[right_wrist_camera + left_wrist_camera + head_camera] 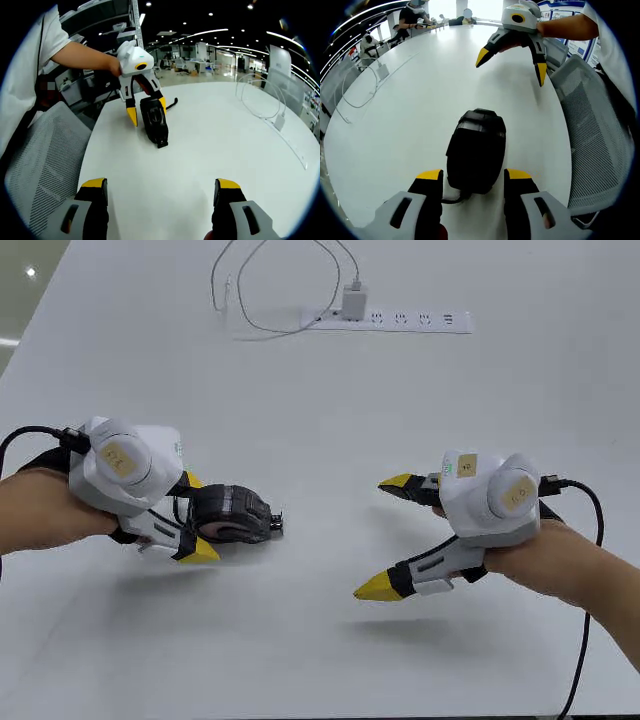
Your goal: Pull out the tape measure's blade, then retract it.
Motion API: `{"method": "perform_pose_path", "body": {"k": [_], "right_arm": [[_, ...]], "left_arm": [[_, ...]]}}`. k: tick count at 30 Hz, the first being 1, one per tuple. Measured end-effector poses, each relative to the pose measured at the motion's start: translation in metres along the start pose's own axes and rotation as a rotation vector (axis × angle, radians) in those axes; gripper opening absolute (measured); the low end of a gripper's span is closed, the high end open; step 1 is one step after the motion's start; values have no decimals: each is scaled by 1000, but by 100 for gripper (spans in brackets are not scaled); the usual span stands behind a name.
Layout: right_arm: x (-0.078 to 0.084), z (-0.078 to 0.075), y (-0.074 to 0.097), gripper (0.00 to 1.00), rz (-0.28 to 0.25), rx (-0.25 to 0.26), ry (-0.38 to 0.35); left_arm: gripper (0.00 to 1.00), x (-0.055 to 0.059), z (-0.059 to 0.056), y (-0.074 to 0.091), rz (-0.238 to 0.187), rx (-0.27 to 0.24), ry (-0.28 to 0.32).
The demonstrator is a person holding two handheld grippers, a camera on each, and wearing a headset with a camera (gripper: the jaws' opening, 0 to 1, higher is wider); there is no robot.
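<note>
The white table [330, 390] runs wide and bare, its left edge cutting across the upper left corner of the head view, and a grey mesh chair [590, 125] stands off the table's edge in the left gripper view. A white power strip [400, 320] lies near the far side with a charger [353, 302] plugged in and a thin white cable [250, 300] looped beside it, well apart from the work. The right gripper [382, 535] hovers over the near right part of the table, jaws spread wide with nothing between them. An open stretch of bare tabletop separates it from the left gripper [200, 518], whose jaws sit narrow on either side of the black tape measure [232, 515]. Whether they press on the case cannot be told. The tape measure rests on the table at near left, its blade drawn in, with the end hook [279, 524] at the case mouth facing the right gripper.
</note>
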State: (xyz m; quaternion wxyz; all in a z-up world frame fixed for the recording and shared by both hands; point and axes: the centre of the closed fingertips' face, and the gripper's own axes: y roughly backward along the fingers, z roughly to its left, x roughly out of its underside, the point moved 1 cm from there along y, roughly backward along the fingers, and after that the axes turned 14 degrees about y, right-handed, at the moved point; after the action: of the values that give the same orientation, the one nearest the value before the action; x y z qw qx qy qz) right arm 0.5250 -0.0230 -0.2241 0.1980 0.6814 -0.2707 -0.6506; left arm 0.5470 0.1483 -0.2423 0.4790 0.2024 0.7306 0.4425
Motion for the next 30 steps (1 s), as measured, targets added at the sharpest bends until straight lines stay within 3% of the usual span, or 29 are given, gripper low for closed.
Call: {"method": "perform_pose_path", "body": {"k": [5,16,30], "right_arm": [[0,0,-1,86,-3,1,-1],[-1,0,-4,84,-5,-1,0],[-5,-3,-12,79,-21,0,15]], "left_arm": [[36,0,3,-1,1,-16,-26],[30,0,1,-2,13,-10,-50],[28,0,2,-3,29,-16,-109]]}}
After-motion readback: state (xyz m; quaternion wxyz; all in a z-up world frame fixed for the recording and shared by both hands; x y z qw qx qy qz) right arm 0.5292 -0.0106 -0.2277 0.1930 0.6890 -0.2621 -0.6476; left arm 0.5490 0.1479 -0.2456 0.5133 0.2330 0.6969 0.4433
